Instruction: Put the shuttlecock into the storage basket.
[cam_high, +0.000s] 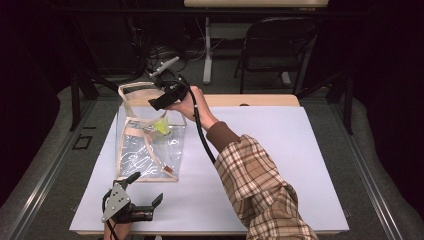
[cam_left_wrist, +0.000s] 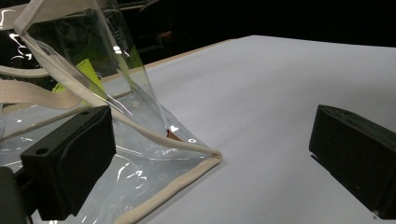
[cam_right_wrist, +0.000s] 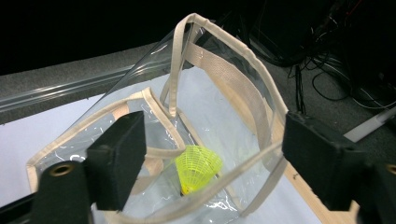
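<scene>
Shuttlecock lies tilted in the clear tote bag, skirt up-right, cork (hidden) down-left. R gripper open above; L gripper open w/ nothing between, on worktop.

Black folding chair beyond table

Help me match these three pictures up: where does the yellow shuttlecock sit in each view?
High view: the yellow shuttlecock lies inside the clear bag, below the right gripper.
Left gripper view: a yellow patch behind the bag's plastic, upper left.
Right gripper view: centre, at the bag's bottom.
Shared landmark: the bag's beige trim.
</scene>
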